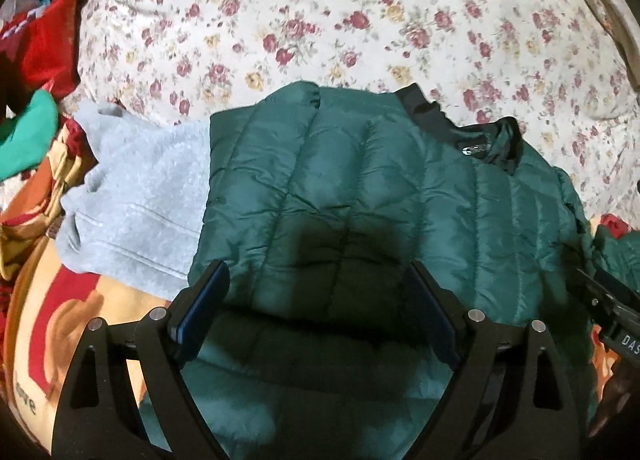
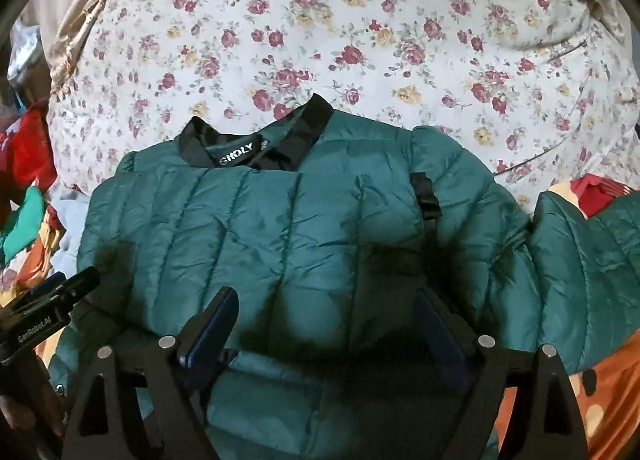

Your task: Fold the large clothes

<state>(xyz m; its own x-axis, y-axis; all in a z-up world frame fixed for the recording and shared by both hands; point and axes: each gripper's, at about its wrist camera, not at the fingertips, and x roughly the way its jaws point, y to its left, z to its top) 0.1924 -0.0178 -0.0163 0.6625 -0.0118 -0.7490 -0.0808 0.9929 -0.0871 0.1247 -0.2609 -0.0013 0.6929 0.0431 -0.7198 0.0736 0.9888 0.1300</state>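
A dark green quilted puffer jacket (image 1: 360, 188) with a black collar (image 1: 492, 140) lies spread flat on the bed; it also fills the right wrist view (image 2: 304, 240), collar (image 2: 256, 140) at the far side, one sleeve (image 2: 592, 260) off to the right. My left gripper (image 1: 320, 272) hovers open over the jacket's near left part, empty. My right gripper (image 2: 324, 300) hovers open over the jacket's near middle, empty. The right gripper shows at the left wrist view's right edge (image 1: 600, 288); the left gripper shows at the right wrist view's left edge (image 2: 52, 300).
A grey fleece garment (image 1: 140, 196) lies left of the jacket, partly under it. A floral quilt (image 1: 340, 20) lies beyond. Red and green clothes (image 1: 36, 80) are heaped at far left. A patterned orange-red blanket (image 1: 60, 320) covers the near bed.
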